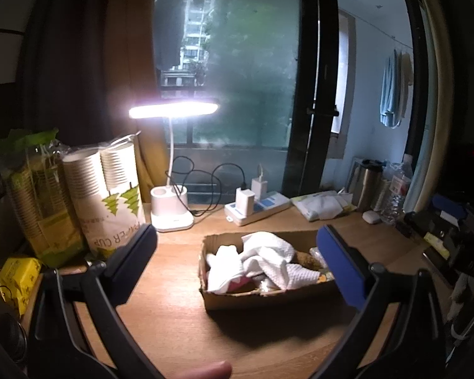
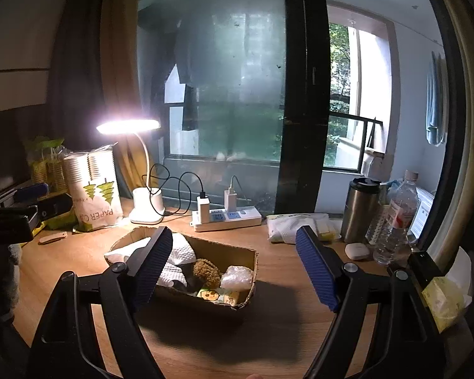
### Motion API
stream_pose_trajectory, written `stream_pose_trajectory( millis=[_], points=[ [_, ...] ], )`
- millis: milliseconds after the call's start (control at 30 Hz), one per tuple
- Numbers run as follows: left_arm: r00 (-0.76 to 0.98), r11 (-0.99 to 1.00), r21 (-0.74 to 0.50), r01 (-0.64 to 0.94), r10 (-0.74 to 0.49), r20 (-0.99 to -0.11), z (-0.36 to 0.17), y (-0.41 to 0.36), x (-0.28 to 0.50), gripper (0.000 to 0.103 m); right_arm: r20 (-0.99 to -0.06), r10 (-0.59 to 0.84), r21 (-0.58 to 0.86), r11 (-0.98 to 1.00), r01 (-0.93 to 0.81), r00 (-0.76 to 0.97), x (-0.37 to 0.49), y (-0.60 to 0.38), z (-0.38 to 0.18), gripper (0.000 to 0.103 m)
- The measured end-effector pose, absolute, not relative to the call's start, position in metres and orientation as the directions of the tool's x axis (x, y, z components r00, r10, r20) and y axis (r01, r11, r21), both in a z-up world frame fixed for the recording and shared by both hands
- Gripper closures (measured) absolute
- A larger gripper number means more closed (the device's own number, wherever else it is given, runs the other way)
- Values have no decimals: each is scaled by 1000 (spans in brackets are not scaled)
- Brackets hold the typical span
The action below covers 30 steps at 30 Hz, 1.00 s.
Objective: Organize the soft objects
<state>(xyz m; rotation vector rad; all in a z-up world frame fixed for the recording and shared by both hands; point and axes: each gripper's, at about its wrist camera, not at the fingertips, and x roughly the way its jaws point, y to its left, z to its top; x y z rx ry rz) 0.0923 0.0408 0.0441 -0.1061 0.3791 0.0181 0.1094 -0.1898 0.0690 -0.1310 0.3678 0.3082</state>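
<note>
Two grippers hang above a wooden desk (image 2: 284, 284), both with jaws spread wide and nothing between the pads. We read this as a moment between placements: the cardboard box (image 1: 268, 297) already holds several soft items, and neither tool carries anything. In the left wrist view, the box sits at about four o'clock from the frame's centre, with the crumpled white cloth (image 1: 268, 252) heaped inside it. In the right wrist view, the same box (image 2: 254, 262) lies at about six o'clock and shows the cloth, a brown fuzzy lump (image 2: 207, 271) and a clear plastic wad (image 2: 238, 278), side by side. The left gripper (image 1: 237, 252) frames the box without touching it; its right finger (image 1: 341, 262) merely overlaps the box's far end in the picture. The right gripper (image 2: 233, 265) likewise hovers clear, its left finger (image 2: 151, 268) passing in front of the cloth. We judge that the next move calls for finding a soft item not yet boxed; the white packet (image 2: 294, 224) at about four o'clock from the desk lamp (image 2: 128, 125) in the right wrist view is a candidate. We cannot tell whether it belongs to the task. Hard things nearby, such as the steel tumbler (image 2: 358, 211) and water bottle (image 2: 395, 218), should be left alone.
</note>
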Motion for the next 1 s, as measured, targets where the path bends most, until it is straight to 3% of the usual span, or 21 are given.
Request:
stream_pose_trajectory(
  millis=[1000],
  points=[
    [934,994,-100,-42,3,-357,48,42,90,1,-381,259,-67,950,-306,888,114,-194,68,20]
  ],
)
